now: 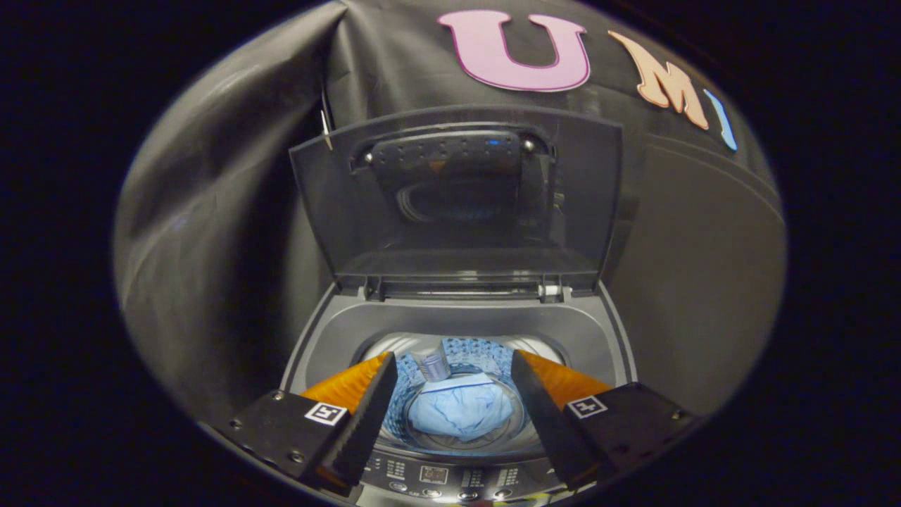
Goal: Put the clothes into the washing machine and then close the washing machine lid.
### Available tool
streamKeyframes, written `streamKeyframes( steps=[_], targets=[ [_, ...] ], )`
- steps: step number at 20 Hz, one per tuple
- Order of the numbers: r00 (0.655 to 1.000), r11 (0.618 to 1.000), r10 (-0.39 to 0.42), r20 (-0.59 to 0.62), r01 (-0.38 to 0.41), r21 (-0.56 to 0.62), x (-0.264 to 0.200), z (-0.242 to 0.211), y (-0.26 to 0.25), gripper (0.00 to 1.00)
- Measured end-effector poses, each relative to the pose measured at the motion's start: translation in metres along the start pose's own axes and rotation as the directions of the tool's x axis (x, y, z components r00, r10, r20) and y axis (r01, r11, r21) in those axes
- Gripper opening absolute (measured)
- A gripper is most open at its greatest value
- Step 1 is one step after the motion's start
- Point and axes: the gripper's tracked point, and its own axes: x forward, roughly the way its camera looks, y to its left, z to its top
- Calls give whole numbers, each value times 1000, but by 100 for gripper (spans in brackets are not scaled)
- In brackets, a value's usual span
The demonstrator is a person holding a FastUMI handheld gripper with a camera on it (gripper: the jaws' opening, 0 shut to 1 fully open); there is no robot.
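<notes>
Hovering over the washer [591,331], my gripper [450,401] was spread, empty; clothes [461,412] lay in the drum, lower centre. Lid [457,197] upright; closing it seemed next.

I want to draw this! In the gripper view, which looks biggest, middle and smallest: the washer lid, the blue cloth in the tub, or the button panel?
1. washer lid, standing open.
2. blue cloth, seen between the open gripper fingers.
3. button panel, partly hidden by the fingers, so its rank under the cloth is unsure.
</notes>
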Motion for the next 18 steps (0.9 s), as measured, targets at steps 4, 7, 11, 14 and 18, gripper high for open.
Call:
streamKeyframes(
  steps=[4, 7, 11, 14, 18],
  targets=[
    [998, 1000, -6, 58, 6, -3, -25, 38, 5, 98],
    [990, 999, -42, 134, 42, 5, -40, 78, 0, 98],
    [967, 998, -63, 247, 63, 8, -58, 136, -5, 97],
    [945, 998, -68, 319, 63, 28, -62, 178, -7, 97],
    [899, 997, -71, 433, 78, 3, -53, 230, -7, 97]
  ],
)
